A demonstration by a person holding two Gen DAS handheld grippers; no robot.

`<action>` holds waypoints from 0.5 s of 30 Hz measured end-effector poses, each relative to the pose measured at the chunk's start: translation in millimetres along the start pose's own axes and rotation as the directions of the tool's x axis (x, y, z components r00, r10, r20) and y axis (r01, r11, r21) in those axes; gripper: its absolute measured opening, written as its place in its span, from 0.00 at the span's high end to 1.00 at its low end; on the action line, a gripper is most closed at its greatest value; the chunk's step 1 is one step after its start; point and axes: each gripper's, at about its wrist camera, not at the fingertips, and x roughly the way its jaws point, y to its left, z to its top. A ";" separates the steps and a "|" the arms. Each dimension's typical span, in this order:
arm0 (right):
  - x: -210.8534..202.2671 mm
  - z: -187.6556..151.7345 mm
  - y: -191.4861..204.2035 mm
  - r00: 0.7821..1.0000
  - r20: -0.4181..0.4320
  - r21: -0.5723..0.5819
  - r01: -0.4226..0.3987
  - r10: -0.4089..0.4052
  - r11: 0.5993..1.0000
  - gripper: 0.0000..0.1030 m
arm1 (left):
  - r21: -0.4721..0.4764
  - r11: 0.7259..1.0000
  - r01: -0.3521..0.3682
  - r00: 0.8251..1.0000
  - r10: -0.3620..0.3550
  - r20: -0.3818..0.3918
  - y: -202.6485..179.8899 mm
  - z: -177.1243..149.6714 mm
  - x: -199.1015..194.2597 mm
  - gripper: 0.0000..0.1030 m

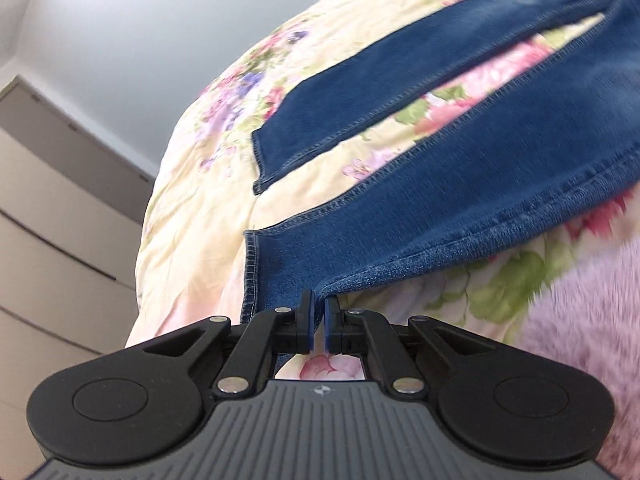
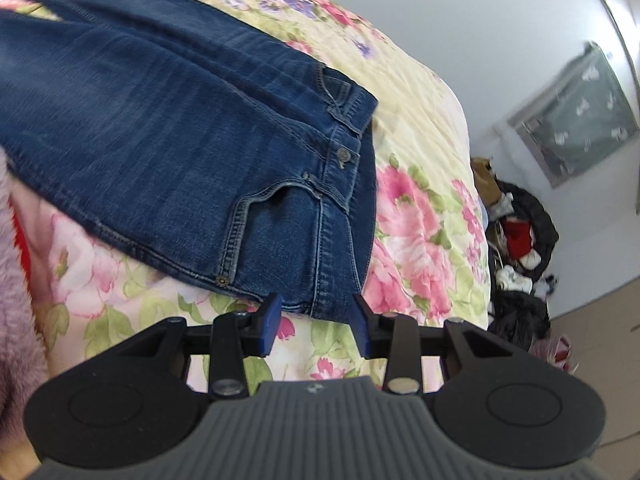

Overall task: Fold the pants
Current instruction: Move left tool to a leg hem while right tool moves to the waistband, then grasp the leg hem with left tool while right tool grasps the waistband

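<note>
A: What lies around the left tongs [image 1: 319, 312]?
B: Bare floral cotton quilt [image 1: 192, 216] to their left; fuzzy lilac blanket [image 1: 580, 340] close on the right.
A: And the right tongs [image 2: 316, 312]?
B: Blue denim jeans [image 2: 180, 140] just ahead.

Plain pale walls [image 2: 460, 40] all round, pretty evenly lit. Bed's got a cream floral quilt [image 2: 420, 220] with big pink roses. On one side a beige dresser [image 1: 52, 216] with flat drawer fronts — on the other a framed window [image 2: 576, 116], beige floor [image 2: 600, 340], and a heap of dark clothes [image 2: 520, 248] in the corner.
</note>
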 end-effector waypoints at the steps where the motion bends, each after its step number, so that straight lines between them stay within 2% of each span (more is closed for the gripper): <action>1: 0.4 -1.2 1.9 1.000 0.000 -0.017 -0.001 0.001 1.000 0.70 | -0.004 1.000 -0.005 1.000 0.005 -0.002 0.0 0.4 -1.2 0.96; 8: 5.9 -11.2 21.0 0.999 0.005 -0.149 -0.032 0.033 0.988 0.71 | -0.035 0.999 -0.012 0.999 0.011 -0.045 0.4 0.1 -2.3 0.96; 15: 15.4 -7.1 53.3 0.997 0.045 -0.339 -0.048 0.067 0.940 0.70 | -0.067 0.998 -0.019 0.995 0.013 -0.096 -3.5 0.4 2.7 0.96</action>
